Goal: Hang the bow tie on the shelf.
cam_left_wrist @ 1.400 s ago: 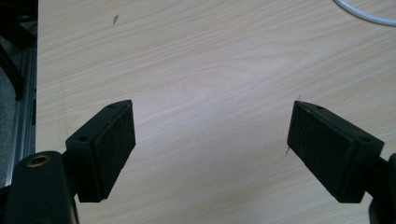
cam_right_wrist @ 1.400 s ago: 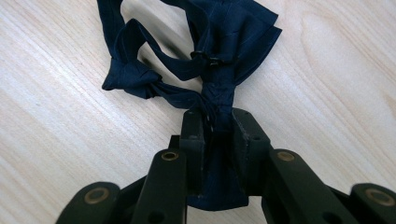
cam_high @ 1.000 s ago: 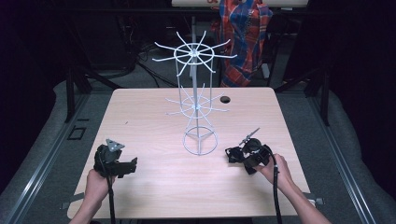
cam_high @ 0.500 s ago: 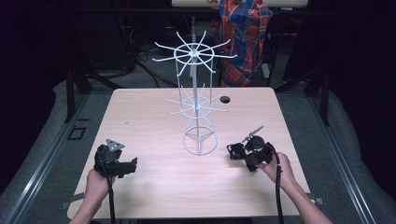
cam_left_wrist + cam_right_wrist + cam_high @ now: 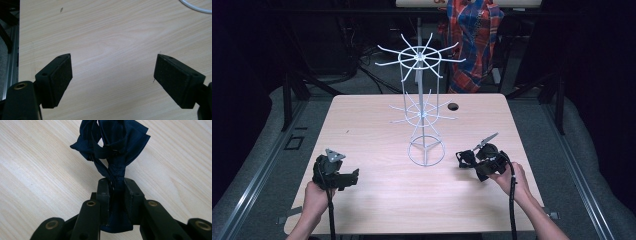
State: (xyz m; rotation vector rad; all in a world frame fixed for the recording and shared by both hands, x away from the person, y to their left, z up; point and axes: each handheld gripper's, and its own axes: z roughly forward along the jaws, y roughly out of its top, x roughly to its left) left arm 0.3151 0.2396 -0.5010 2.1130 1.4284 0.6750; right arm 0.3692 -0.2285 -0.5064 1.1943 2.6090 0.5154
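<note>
While the left gripper hovers with jaws spread wide over the bare wooden table, the right gripper pinches a dark blue fabric bow just above the tabletop, right of the white wire rack standing at centre.

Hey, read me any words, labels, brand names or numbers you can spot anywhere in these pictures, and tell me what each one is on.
None can be read.
The pale board at the top edge of the high view carries red marks, cut off and too blurred to read.
The table, white wire rack, dark blue cloth, left gripper and right gripper carry no text.
</note>
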